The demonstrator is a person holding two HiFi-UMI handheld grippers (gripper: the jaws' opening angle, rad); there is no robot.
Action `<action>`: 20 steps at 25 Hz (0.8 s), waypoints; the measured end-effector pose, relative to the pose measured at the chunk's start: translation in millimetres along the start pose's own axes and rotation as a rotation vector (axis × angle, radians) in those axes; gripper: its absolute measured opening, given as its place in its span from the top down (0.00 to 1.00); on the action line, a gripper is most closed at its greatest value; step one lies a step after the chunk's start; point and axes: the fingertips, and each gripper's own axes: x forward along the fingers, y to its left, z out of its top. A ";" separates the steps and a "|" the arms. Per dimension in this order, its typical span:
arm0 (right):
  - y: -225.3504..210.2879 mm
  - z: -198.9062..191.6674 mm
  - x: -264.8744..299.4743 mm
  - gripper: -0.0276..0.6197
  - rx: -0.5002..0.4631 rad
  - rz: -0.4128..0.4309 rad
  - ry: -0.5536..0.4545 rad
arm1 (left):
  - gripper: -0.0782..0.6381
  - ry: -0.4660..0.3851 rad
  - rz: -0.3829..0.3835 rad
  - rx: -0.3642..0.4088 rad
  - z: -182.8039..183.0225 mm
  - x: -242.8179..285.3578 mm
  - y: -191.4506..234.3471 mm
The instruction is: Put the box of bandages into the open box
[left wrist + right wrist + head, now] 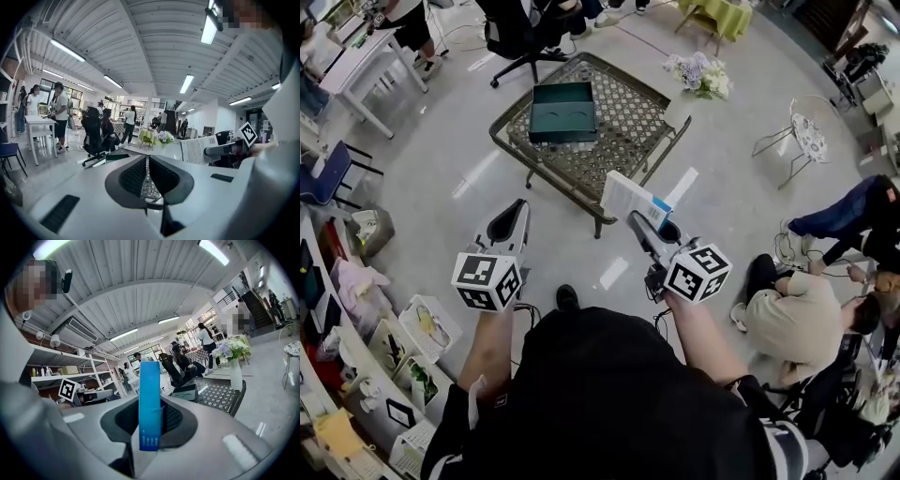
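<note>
Now the right claw (pixel 631 219) pinches the box of bandages (pixel 630 197) by its thin edge, upright. That leaves it free to drop flat, I'd guess, into the open box (pixel 563 112), well ahead on the worktop (pixel 623 131). The left claw (pixel 518 206) is pressed together, empty (just keeping clear) — open floor lies before the near rim.

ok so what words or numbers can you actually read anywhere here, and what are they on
Nothing here reads clearly enough to quote.
White and blue cardboard bandage box, clamped in the right gripper: dense black print on its white face, too small to read.
Its blue edge: small white lines of print, blurred.
Black-and-white square markers on the left cube and right cube: patterns only, no words.
</note>
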 end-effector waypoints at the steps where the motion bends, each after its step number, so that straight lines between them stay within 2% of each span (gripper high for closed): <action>1: 3.0 1.9 9.4 0.82 0.002 -0.002 -0.004 | 0.85 0.004 -0.006 -0.007 0.3 0.5 8.2; 9: 3.0 9.3 58.1 0.82 0.012 -0.016 -0.017 | 0.85 0.018 -0.030 0.013 12.3 23.2 53.8; 20: -73.1 15.6 108.3 0.82 0.114 -0.087 -0.001 | 0.85 0.071 -0.069 0.013 29.2 101.0 74.1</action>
